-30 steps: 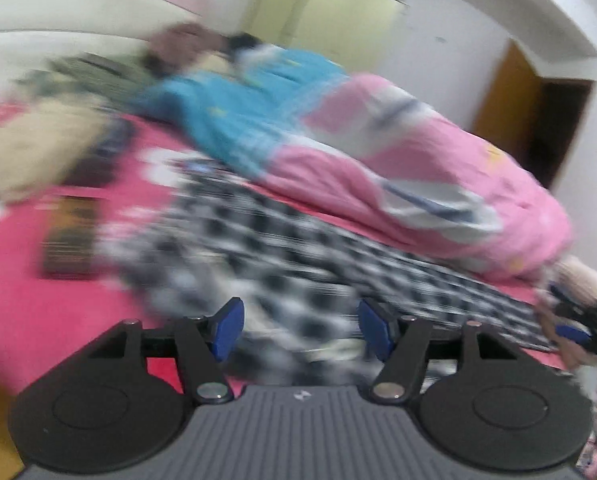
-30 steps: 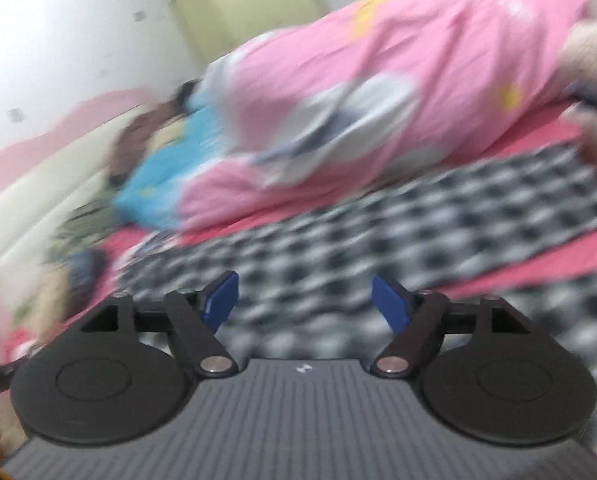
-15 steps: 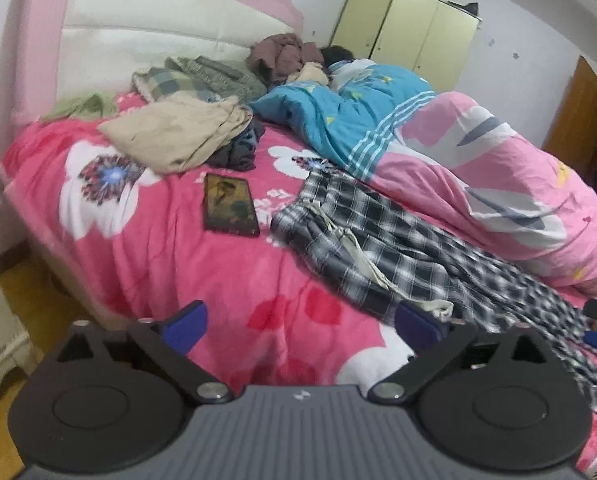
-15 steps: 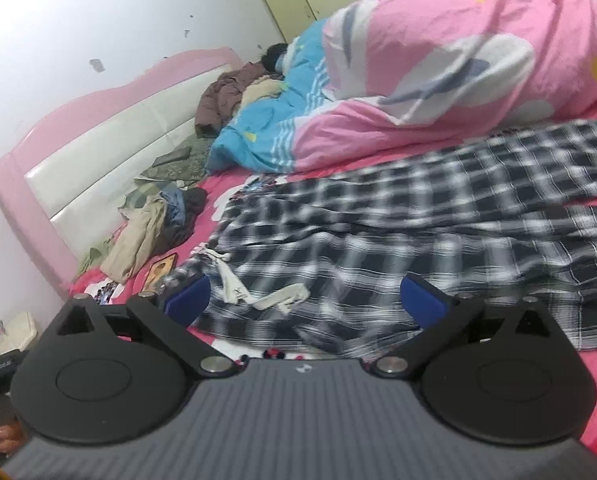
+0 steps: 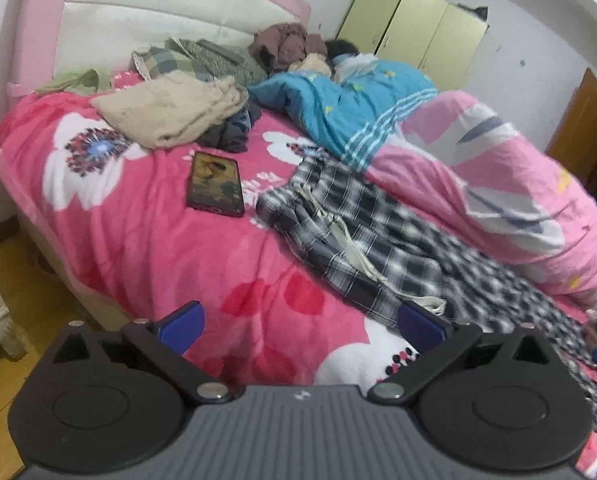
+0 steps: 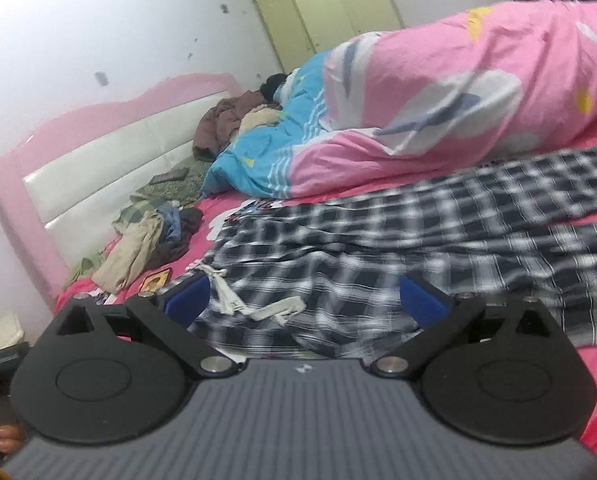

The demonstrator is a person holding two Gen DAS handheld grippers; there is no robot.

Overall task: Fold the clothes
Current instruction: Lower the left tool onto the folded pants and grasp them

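Bedroom scene, pretty lived-in: a bed (image 5: 146, 264) with a hot pink floral blanket fills most of both views, pink-and-white headboard (image 5: 150, 4) at the upper left of the left wrist view, yellowish wardrobe (image 5: 414, 24) at the top

So the plaid pajama pants (image 5: 362, 236) are the thing to fold, and they lie spread out long across the blanket, waistband end near the middle of the left view with the pale drawstring (image 5: 350, 240) trailing over the cloth, legs running off toward the lower right. In the right wrist view the same pants (image 6: 378, 248) fill the centre, two legs stretching to the right edge, fabric rumpled near the waist. No fold across them that I can see, so as far as folding goes they're laid flat-ish and the folding itself is left to do. A heap of other clothes (image 5: 178, 112) sits upper left near the headboard, phone (image 5: 216, 184) just beside it on the blanket, and a pink and blue duvet (image 5: 458, 152) is bunched along the right

Left gripper (image 5: 302, 324) is spread wide, nothing between the blue pads, hanging over the near edge of the bed. Right gripper (image 6: 304, 300) is spread just as wide and empty too, low over the waistband area, drawstring right in front of it, can't tell if it touches the fabric
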